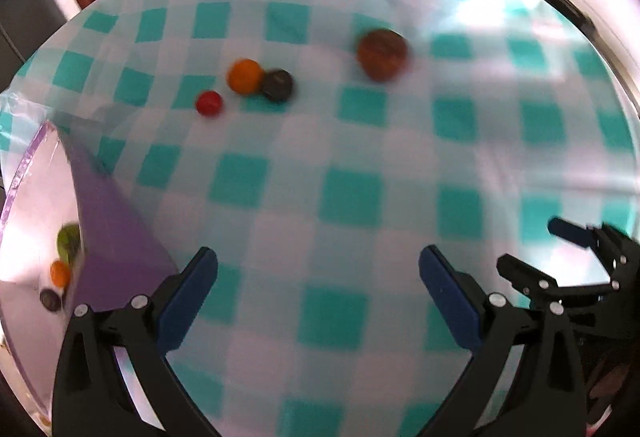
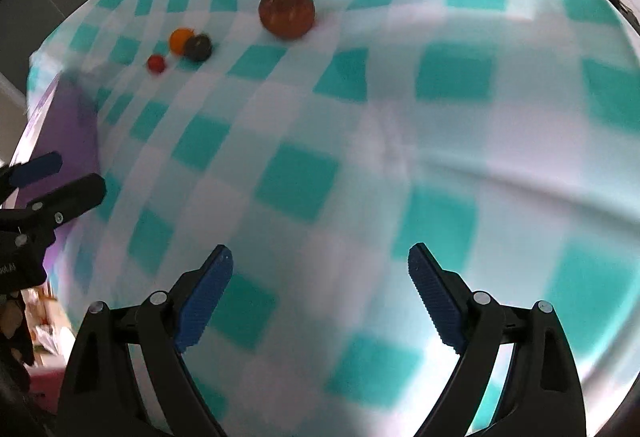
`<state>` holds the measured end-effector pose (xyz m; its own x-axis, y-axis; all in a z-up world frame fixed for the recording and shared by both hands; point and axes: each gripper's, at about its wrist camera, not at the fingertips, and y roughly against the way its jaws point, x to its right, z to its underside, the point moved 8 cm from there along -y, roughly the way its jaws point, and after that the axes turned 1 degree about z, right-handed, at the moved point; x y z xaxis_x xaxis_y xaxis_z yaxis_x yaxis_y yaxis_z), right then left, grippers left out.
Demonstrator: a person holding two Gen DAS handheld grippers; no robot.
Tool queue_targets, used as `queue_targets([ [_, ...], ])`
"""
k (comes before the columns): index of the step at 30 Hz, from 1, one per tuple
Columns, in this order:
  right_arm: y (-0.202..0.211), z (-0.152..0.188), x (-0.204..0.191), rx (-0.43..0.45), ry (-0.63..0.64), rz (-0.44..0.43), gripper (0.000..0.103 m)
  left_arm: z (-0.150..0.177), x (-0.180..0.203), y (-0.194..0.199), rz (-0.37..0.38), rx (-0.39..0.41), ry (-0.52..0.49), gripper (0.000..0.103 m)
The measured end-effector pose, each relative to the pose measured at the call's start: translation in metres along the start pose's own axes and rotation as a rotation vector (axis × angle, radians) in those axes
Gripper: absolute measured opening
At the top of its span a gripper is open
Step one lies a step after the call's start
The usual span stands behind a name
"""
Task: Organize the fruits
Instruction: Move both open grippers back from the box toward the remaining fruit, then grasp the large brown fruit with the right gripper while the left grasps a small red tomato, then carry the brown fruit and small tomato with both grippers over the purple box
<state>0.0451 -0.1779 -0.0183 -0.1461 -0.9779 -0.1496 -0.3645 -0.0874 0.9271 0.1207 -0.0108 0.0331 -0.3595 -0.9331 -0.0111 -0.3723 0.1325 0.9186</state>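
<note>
While both our left gripper (image 1: pixel 318 257) and right gripper (image 2: pixel 320 257) hang spread and empty, we should reach far-left for the small red round fruit (image 1: pixel 208 103) on the teal-checked surface (image 1: pixel 360 197), closing gently around its middle.

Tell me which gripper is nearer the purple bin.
Left. The left gripper hangs open just beside the purple bin; the right gripper hangs open farther off over the tablecloth.

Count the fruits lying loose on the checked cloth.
4: a big red-brown fruit farthest back, then an orange one touching a dark one, and a red one nearest the purple container.
</note>
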Motion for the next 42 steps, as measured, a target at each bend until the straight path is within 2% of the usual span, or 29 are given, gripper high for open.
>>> queue_targets([
  [4, -0.031, -0.058, -0.016, 0.000, -0.067, -0.004, 0.087, -0.051, -0.038, -0.028, 0.024, -0.001, 0.099, 0.101],
  [6, -0.044, -0.084, -0.025, 0.007, -0.074, 0.002, 0.087, -0.073, -0.056, -0.049, -0.016, -0.025, 0.094, 0.101],
  [9, -0.064, -0.120, -0.036, 0.025, -0.058, 0.032, 0.087, -0.092, -0.073, -0.076, -0.031, -0.072, 0.065, 0.100],
  [14, -0.096, -0.169, -0.041, 0.043, -0.051, 0.087, 0.087, -0.108, -0.100, -0.107, -0.025, -0.133, 0.076, 0.097],
  [18, -0.117, -0.194, -0.041, 0.054, -0.054, 0.119, 0.087, -0.113, -0.123, -0.123, 0.003, -0.177, 0.189, 0.097],
  [20, -0.122, -0.201, -0.042, 0.060, -0.054, 0.134, 0.087, -0.116, -0.130, -0.131, 0.001, -0.190, 0.213, 0.093],
  [24, -0.129, -0.209, -0.043, 0.077, -0.053, 0.153, 0.087, -0.121, -0.136, -0.142, -0.014, -0.193, 0.209, 0.087],
  [28, -0.134, -0.207, -0.054, 0.095, -0.025, 0.174, 0.090, -0.123, -0.142, -0.153, -0.014, -0.214, 0.237, 0.075],
  [31, -0.136, -0.206, -0.058, 0.099, -0.005, 0.199, 0.089, -0.129, -0.142, -0.155, -0.037, -0.193, 0.211, 0.070],
  [32, -0.136, -0.205, -0.060, 0.101, 0.000, 0.202, 0.086, -0.131, -0.143, -0.155, -0.050, -0.180, 0.203, 0.064],
  [33, -0.135, -0.205, -0.062, 0.107, 0.005, 0.201, 0.077, -0.132, -0.142, -0.154, -0.051, -0.171, 0.202, 0.060],
  [34, -0.133, -0.204, -0.062, 0.113, 0.013, 0.212, 0.065, -0.134, -0.139, -0.152, -0.048, -0.162, 0.187, 0.050],
  [35, -0.131, -0.203, -0.062, 0.113, 0.021, 0.208, 0.062, -0.135, -0.135, -0.150, -0.042, -0.160, 0.166, 0.034],
  [37, -0.127, -0.194, -0.065, 0.092, 0.036, 0.185, 0.061, -0.129, -0.129, -0.147, -0.028, -0.185, 0.166, 0.034],
  [39, -0.118, -0.183, -0.069, 0.096, 0.063, 0.179, 0.061, -0.119, -0.122, -0.140, 0.018, -0.211, 0.196, 0.034],
  [42, -0.090, -0.150, -0.072, 0.108, 0.076, 0.151, 0.061, -0.100, -0.102, -0.111, 0.035, -0.186, 0.179, 0.034],
])
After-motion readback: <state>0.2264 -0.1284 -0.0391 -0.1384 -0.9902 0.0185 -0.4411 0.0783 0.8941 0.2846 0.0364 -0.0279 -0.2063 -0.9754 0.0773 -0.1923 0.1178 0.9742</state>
